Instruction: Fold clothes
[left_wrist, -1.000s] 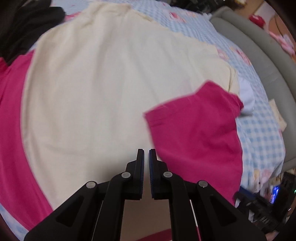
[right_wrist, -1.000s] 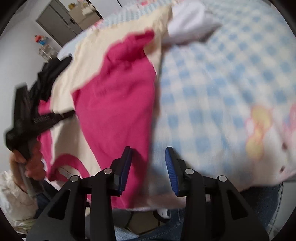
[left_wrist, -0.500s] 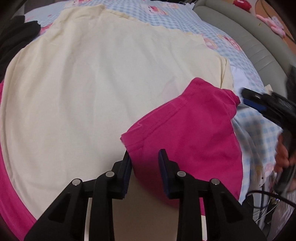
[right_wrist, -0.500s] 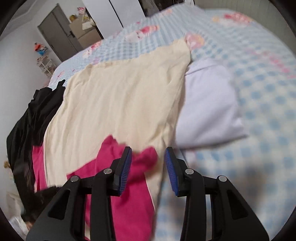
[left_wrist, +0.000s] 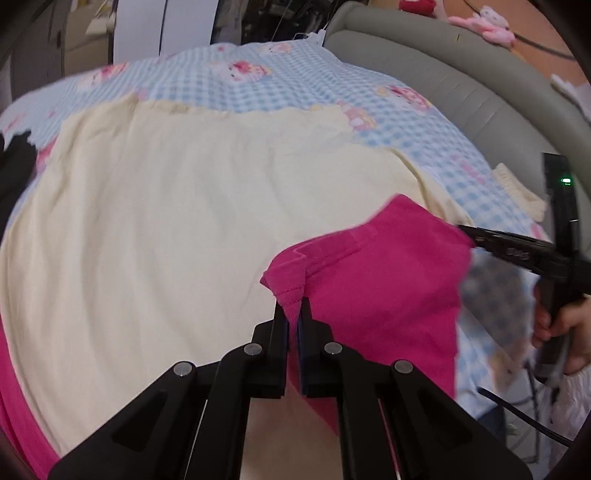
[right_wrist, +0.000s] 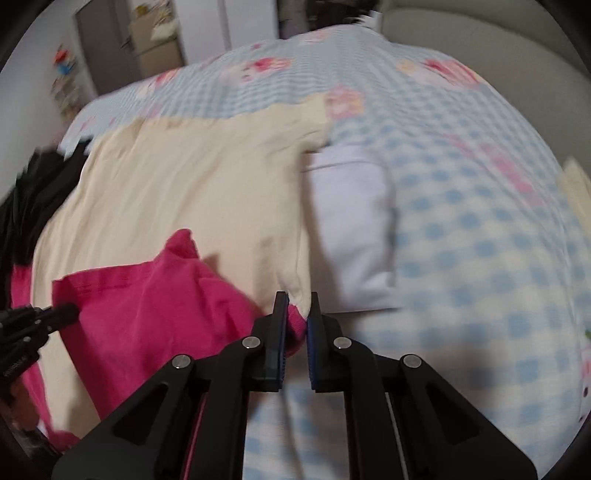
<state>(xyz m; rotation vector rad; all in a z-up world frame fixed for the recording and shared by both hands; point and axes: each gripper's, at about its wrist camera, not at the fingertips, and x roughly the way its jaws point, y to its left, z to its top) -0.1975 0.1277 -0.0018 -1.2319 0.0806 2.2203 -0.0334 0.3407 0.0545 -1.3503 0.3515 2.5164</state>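
A pink garment (left_wrist: 376, 291) lies partly over a cream shirt (left_wrist: 184, 221) spread on the bed. My left gripper (left_wrist: 293, 310) is shut on the pink hem corner, which bunches up above its tips. In the right wrist view the pink garment (right_wrist: 147, 310) reaches in between the blue pads of my right gripper (right_wrist: 297, 306). Its jaws are closing, with a pink fold pinched between them and the cream shirt (right_wrist: 192, 177) edge just behind. The pink cloth stretches between the two grippers. The right gripper (left_wrist: 469, 230) also shows at the garment's far corner.
The blue checked bed sheet (right_wrist: 480, 240) covers the bed. A folded white cloth (right_wrist: 351, 229) lies right of the cream shirt. Black clothes (right_wrist: 33, 192) pile at the left. A grey padded headboard (left_wrist: 461, 85) curves along the right. A hand (left_wrist: 569, 328) holds the right gripper.
Both grippers' jaws have closed on the pink garment, the left on its hem corner and the right on the opposite corner. The pink cloth now hangs raised between them.
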